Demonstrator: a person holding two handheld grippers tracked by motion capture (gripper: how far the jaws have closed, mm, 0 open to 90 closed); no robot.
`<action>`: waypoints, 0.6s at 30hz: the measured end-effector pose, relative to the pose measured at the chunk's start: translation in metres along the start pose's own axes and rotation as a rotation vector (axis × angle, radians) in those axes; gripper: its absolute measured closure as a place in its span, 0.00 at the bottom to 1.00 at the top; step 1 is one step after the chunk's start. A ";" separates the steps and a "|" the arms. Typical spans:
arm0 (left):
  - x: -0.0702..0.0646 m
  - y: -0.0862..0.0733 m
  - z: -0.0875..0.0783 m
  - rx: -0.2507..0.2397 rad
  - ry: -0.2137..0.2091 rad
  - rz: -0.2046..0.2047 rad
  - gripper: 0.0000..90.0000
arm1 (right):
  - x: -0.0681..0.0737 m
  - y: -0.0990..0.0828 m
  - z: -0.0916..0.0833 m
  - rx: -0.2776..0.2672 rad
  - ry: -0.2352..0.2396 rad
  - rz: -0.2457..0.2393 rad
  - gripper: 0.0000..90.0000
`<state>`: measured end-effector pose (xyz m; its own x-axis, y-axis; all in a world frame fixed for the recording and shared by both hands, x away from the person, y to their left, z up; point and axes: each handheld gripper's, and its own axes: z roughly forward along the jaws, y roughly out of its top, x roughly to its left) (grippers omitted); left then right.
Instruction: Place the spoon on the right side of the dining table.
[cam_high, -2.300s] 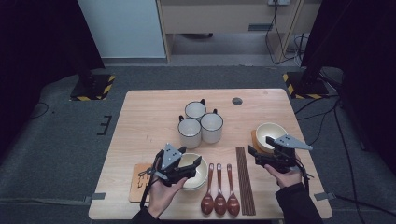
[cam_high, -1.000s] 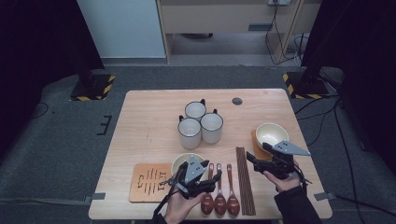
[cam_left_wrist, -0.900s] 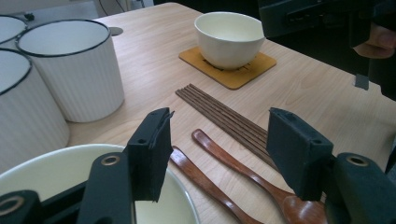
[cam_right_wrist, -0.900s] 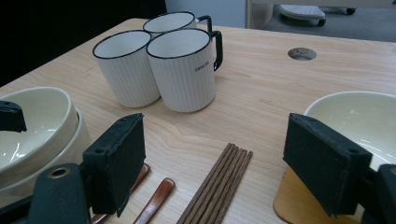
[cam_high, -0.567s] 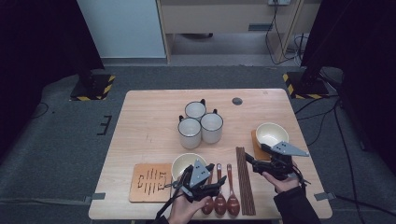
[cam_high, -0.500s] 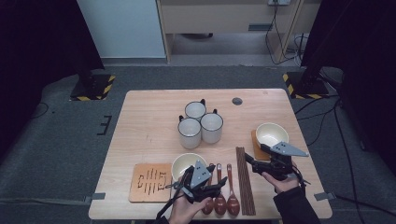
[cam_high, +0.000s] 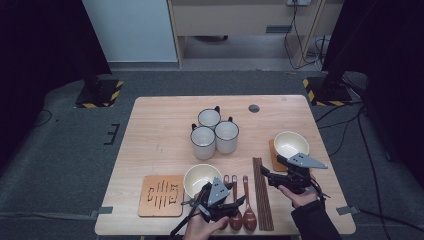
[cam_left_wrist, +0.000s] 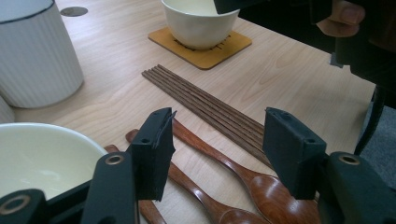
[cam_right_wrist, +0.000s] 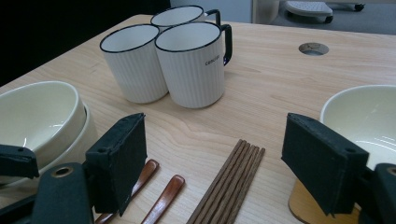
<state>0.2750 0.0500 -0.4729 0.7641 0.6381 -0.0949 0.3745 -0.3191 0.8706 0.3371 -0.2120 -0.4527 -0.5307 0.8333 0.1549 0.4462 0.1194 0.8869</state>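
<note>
Left claw (cam_high: 235, 204) is hovering low over the three wooden spoons (cam_high: 239, 210) at the near edge of the table (cam_high: 160, 130), its jaws standing apart with nothing pressed between them; in the left gripper view the spoon handles (cam_left_wrist: 196, 154) are lying just below and between the pads, untouched. Right claw (cam_high: 267, 176) is holding level beside the bundle of dark chopsticks (cam_high: 261, 192), jaws wide and empty. Likely next move is a pick on one spoon. Risk: the spoons are lying side by side, nearly touching, so a closing pad could catch two handles at once or shove a neighbour into the chopsticks and scatter the bundle. A thin, flat handle may also slip from the pads or pivot bowl-down on lifting. The cream bowl (cam_high: 202, 179) is sitting just beside the left claw, off the slotted wooden trivet (cam_high: 161, 195); a sideways swing could knock it. Containers: that bowl is showing empty; a second cream bowl (cam_high: 291, 144) is resting on an orange coaster (cam_left_wrist: 205, 49), also empty as far as its rim allows. Three white ribbed mugs (cam_high: 214, 132) are clustered touching at mid-table, interiors looking empty from above.
</note>
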 end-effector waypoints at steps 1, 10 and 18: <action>-0.001 -0.001 0.000 0.000 -0.001 -0.002 0.47 | 0.000 -0.001 0.001 0.004 0.003 -0.005 0.24; -0.007 -0.005 0.004 0.024 -0.018 0.012 0.47 | 0.000 -0.003 0.004 0.010 0.002 -0.002 0.24; -0.012 -0.013 0.009 0.050 -0.033 0.022 0.47 | -0.001 -0.004 0.005 0.011 0.001 0.008 0.24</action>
<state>0.2663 0.0400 -0.4875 0.7890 0.6074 -0.0920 0.3824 -0.3683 0.8474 0.3393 -0.2107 -0.4582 -0.5280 0.8335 0.1627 0.4582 0.1183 0.8809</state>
